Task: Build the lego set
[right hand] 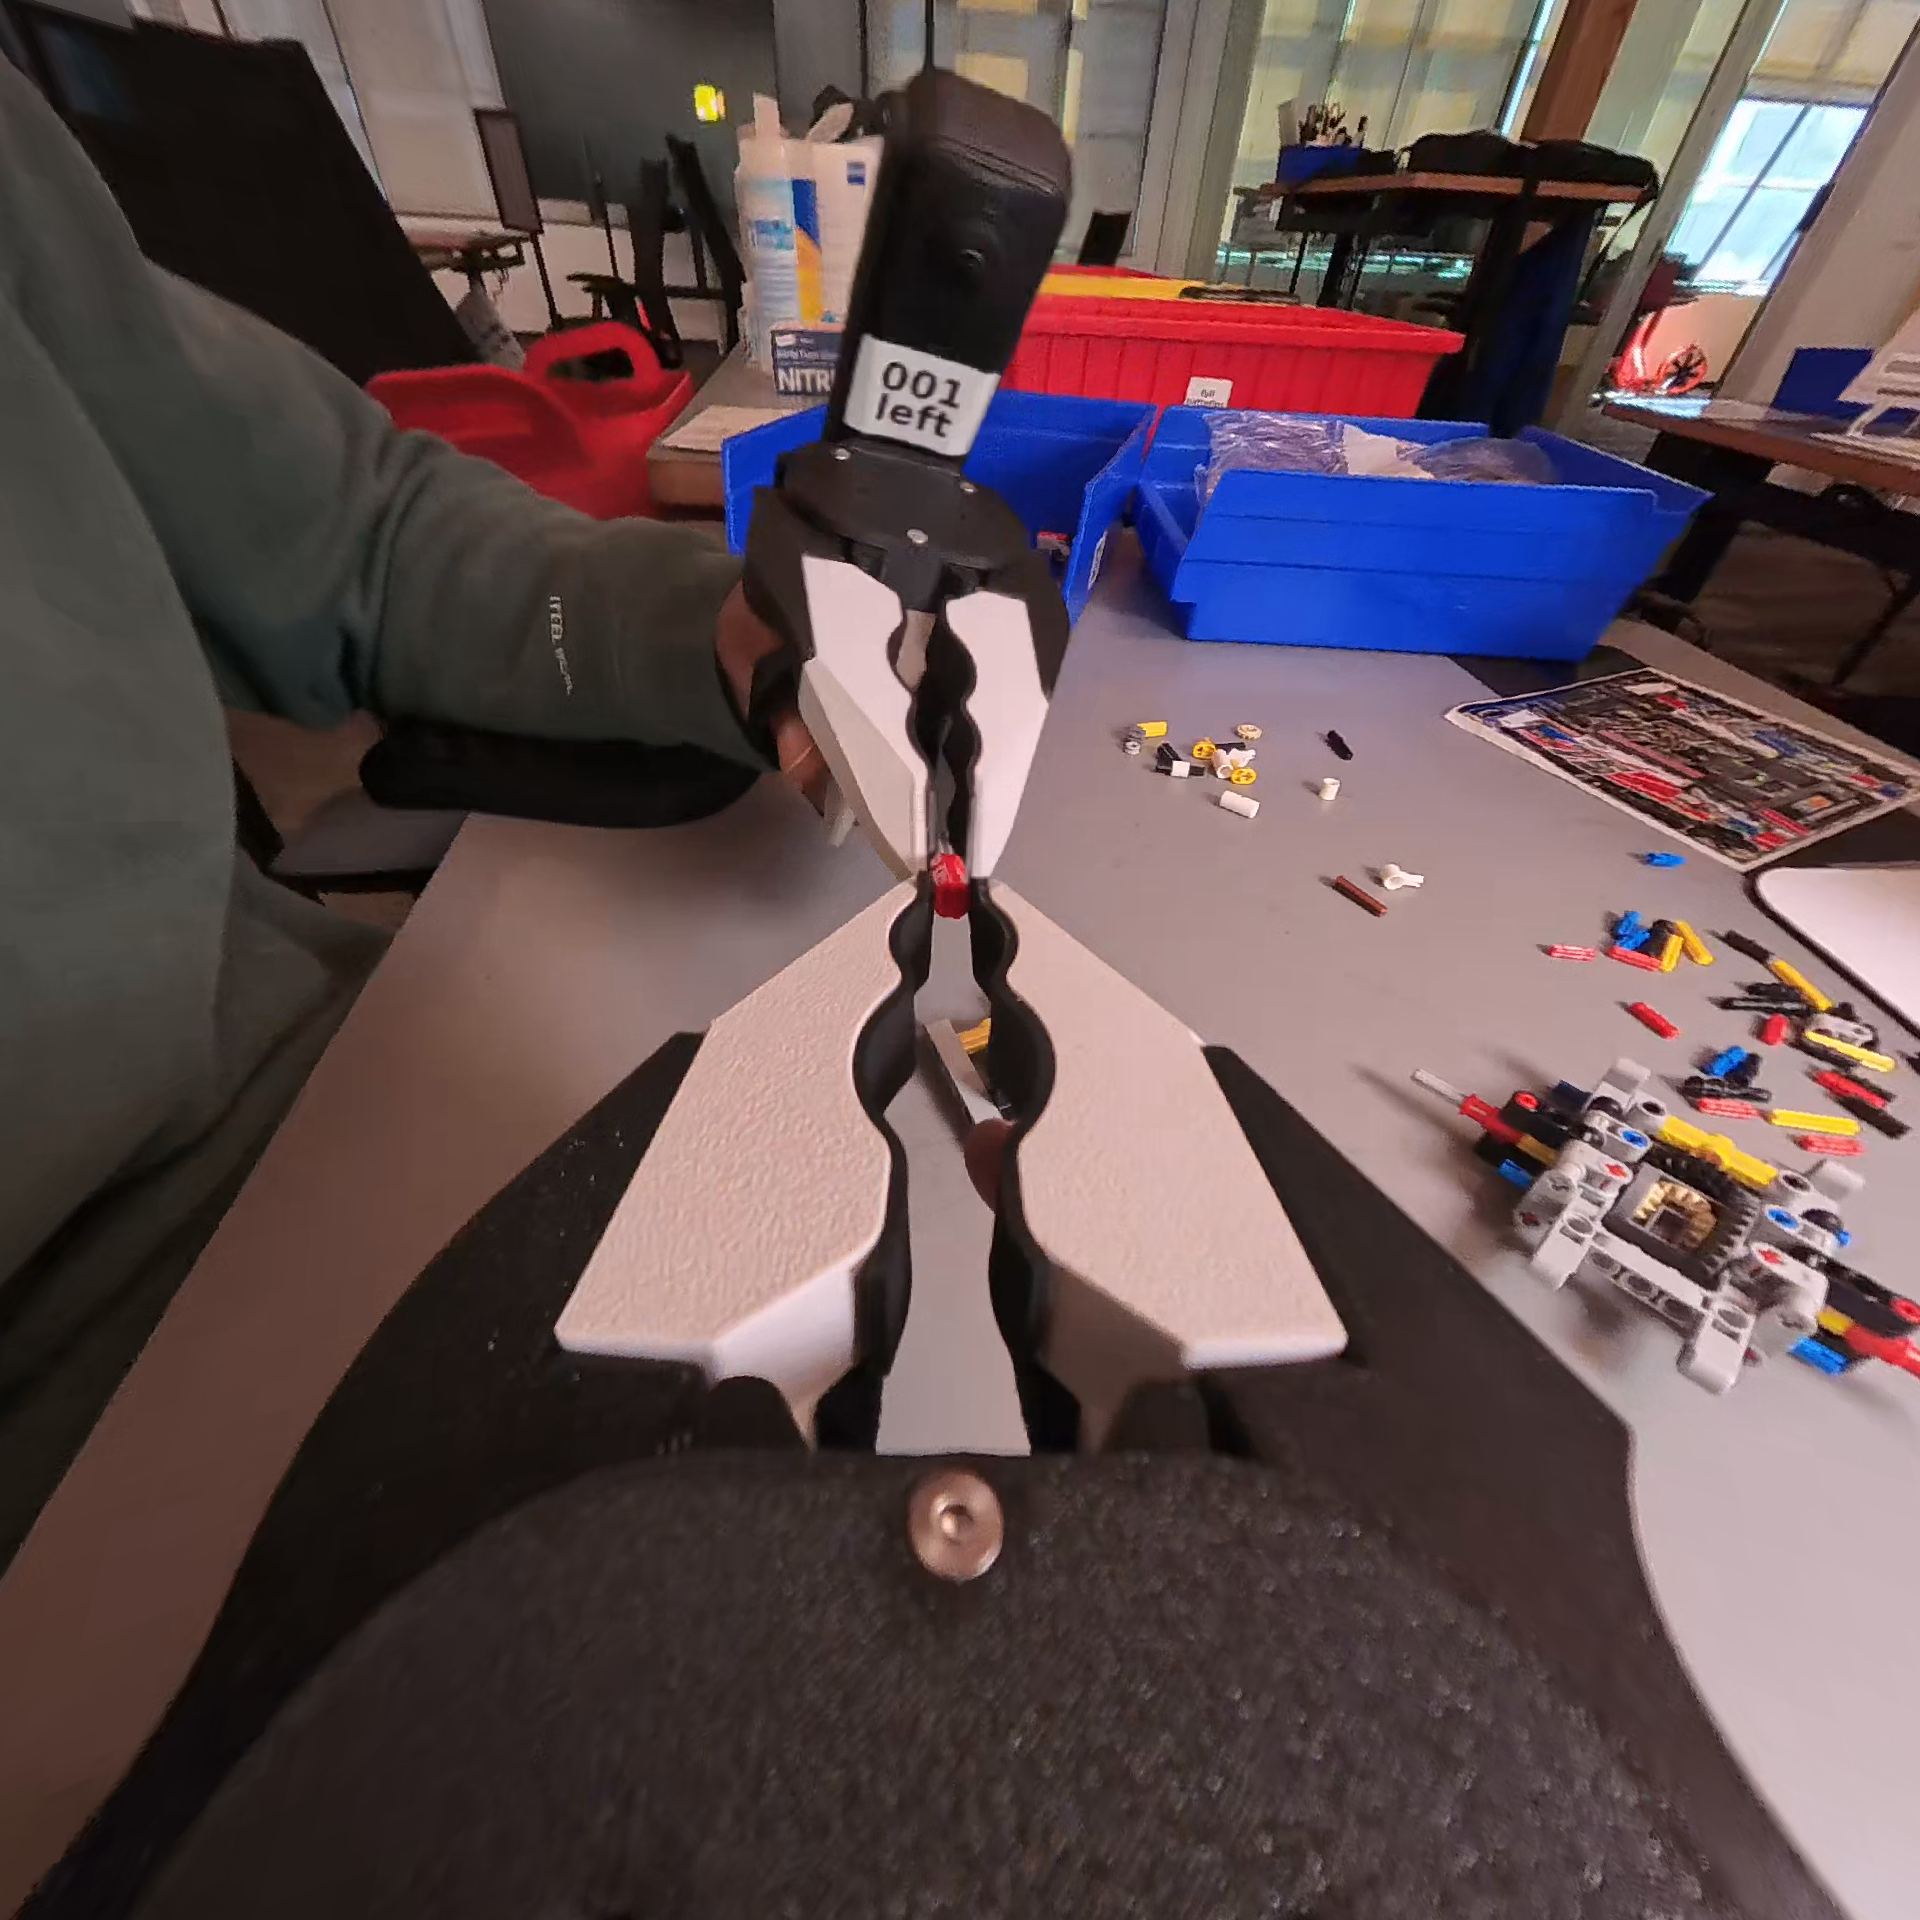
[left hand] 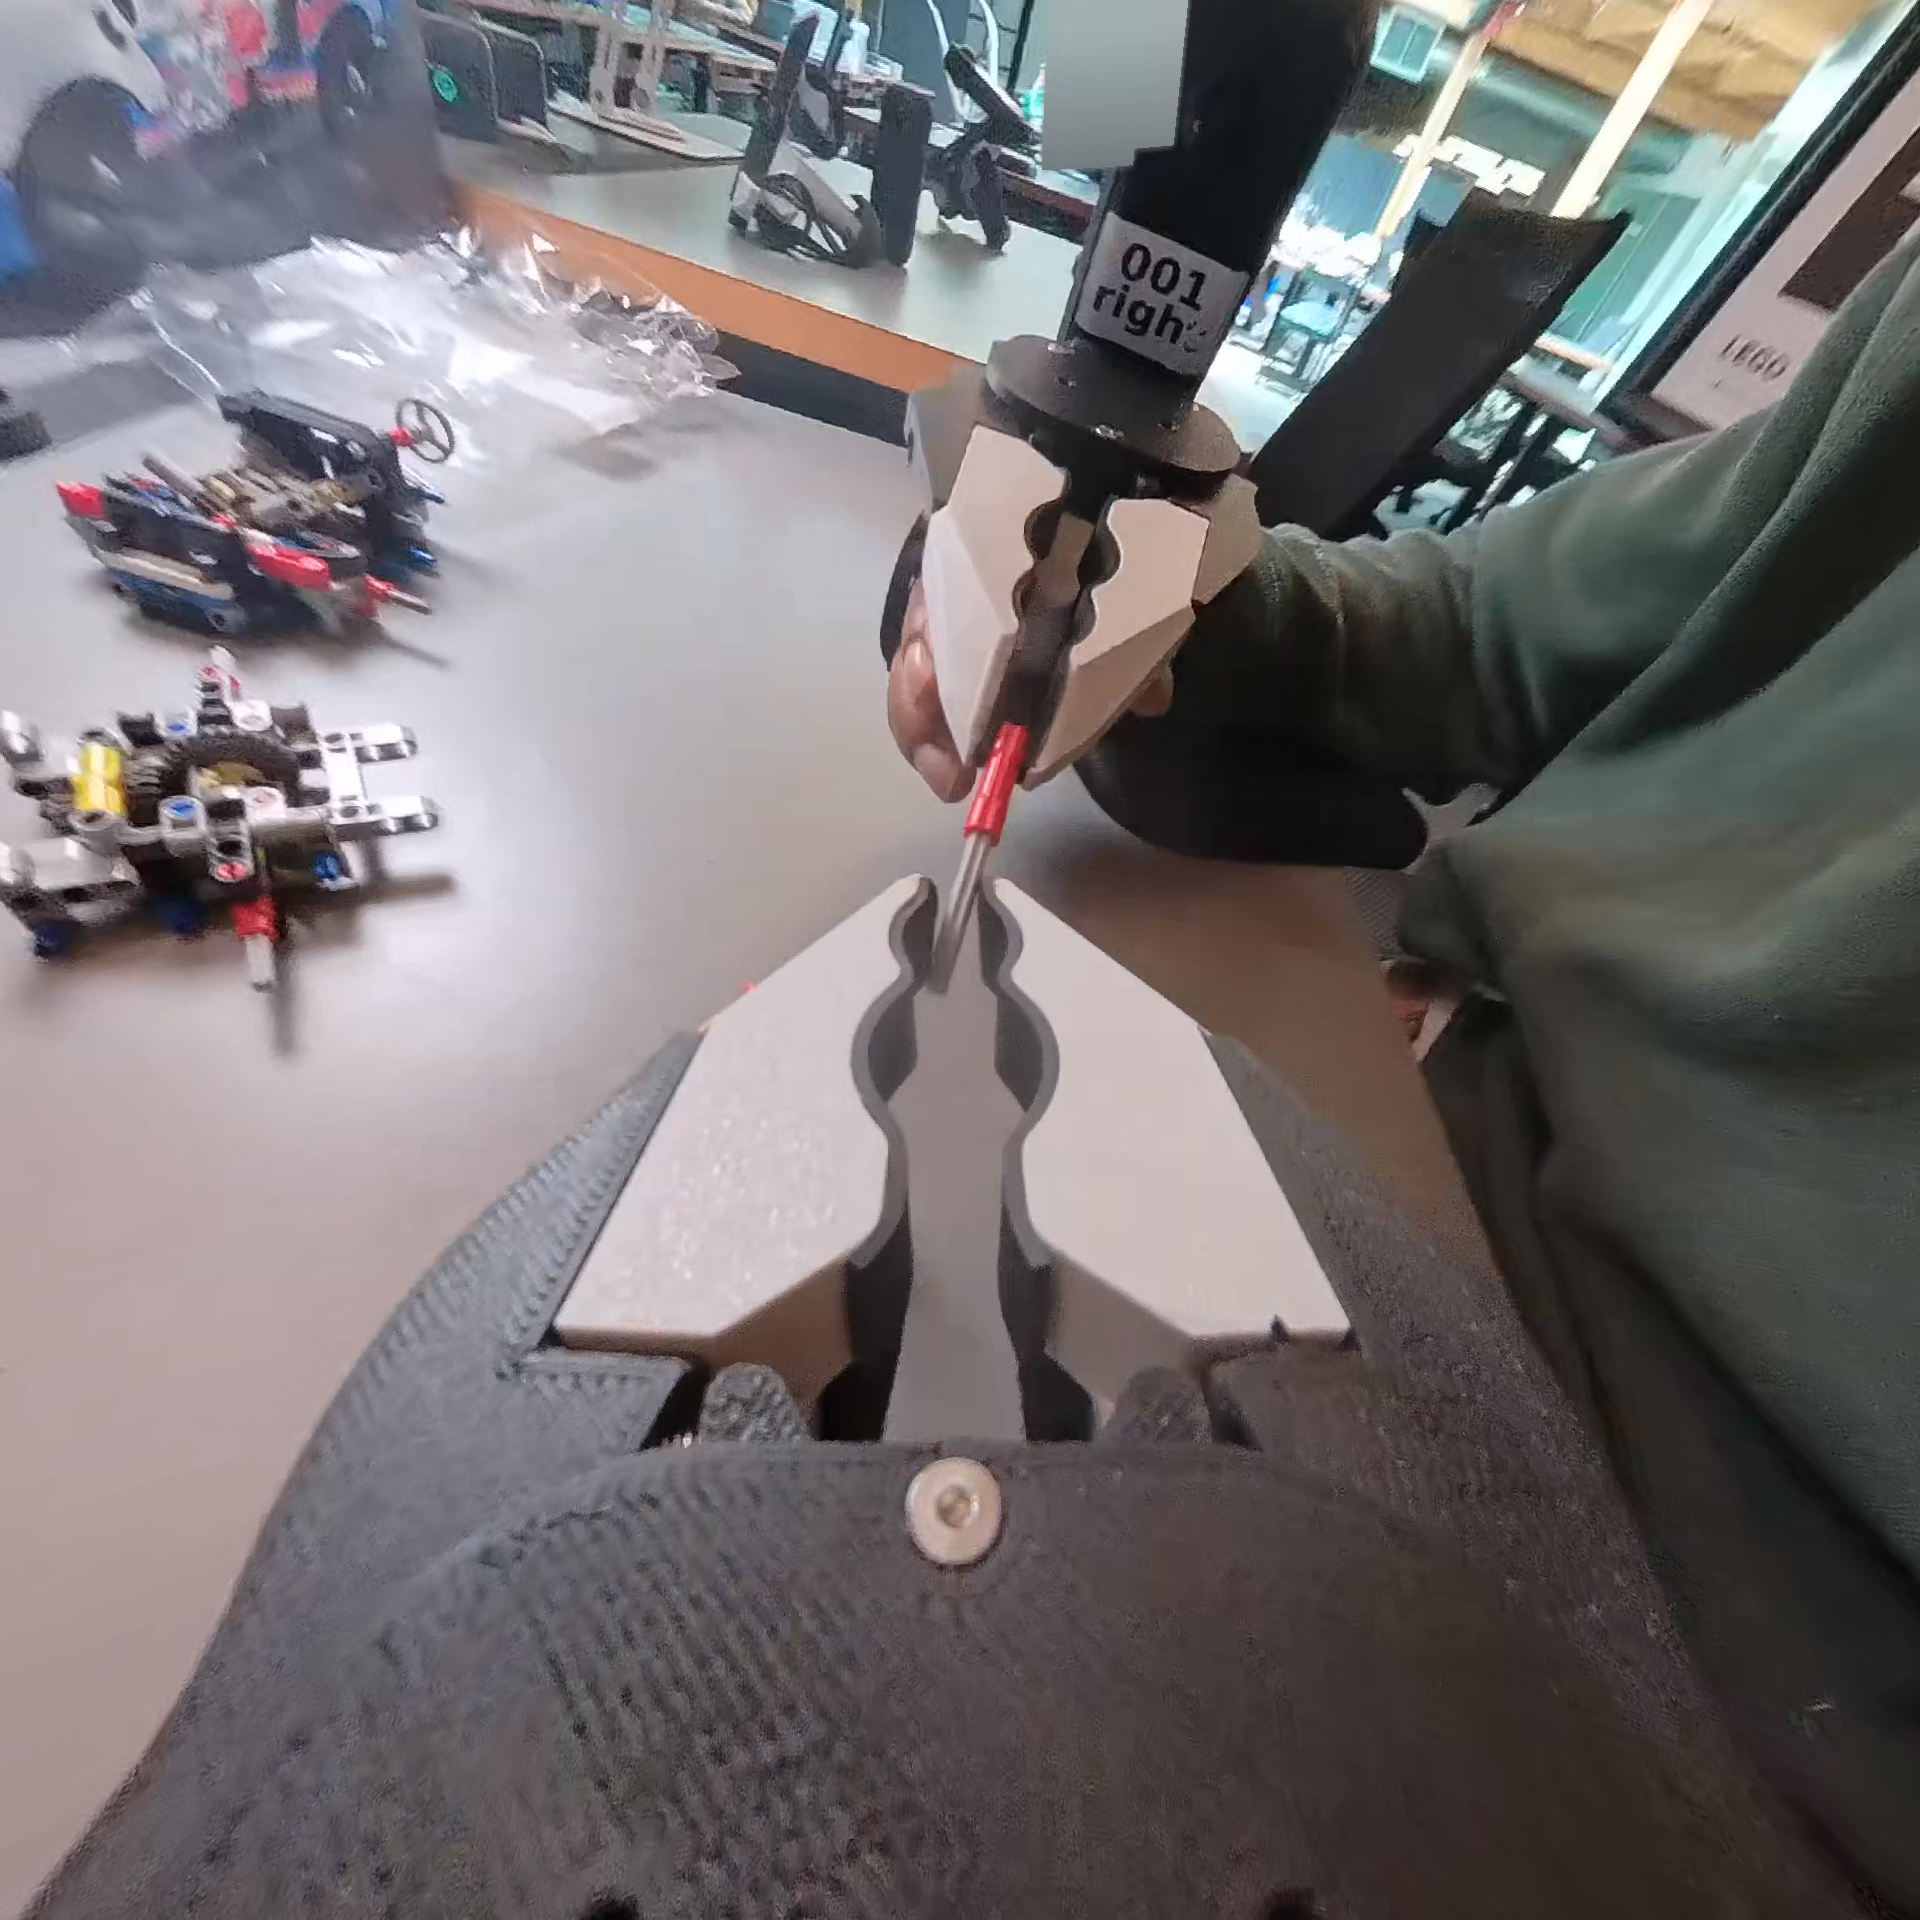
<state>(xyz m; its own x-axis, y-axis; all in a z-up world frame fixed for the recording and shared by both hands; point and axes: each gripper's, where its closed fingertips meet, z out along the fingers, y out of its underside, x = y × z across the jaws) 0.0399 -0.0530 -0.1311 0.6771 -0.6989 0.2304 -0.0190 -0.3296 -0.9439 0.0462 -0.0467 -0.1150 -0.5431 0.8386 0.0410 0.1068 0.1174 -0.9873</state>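
The left gripper (left hand: 961, 935) has its jaws drawn narrow on the grey rod (left hand: 956, 904) of a small piece held above the table (left hand: 623, 1039). The rod lies against the left finger; whether the other pad presses it I cannot tell. The red sleeve (left hand: 992, 784) at the rod's far end, toward twelve o'clock, sits pinched in the tips of the right gripper (left hand: 1003, 764), which meets the left one nose to nose.

With both tools on one thin piece, the safest handling looks to be a straight push or pull along the rod — any sideways twist could lever it out of the left jaws.

In the left wrist view two part-built brick models (left hand: 239, 520) lie at ten o'clock. In the right wrist view loose bricks (right hand: 1766, 1039) are scattered at three o'clock beside another model (right hand: 1662, 1226).

Containers stand at the table's back edge: blue bins (right hand: 1403, 561) at one o'clock — the nearest holds crumpled clear bags (right hand: 1351, 447) — and behind them a red crate (right hand: 1226, 353), contents hidden.
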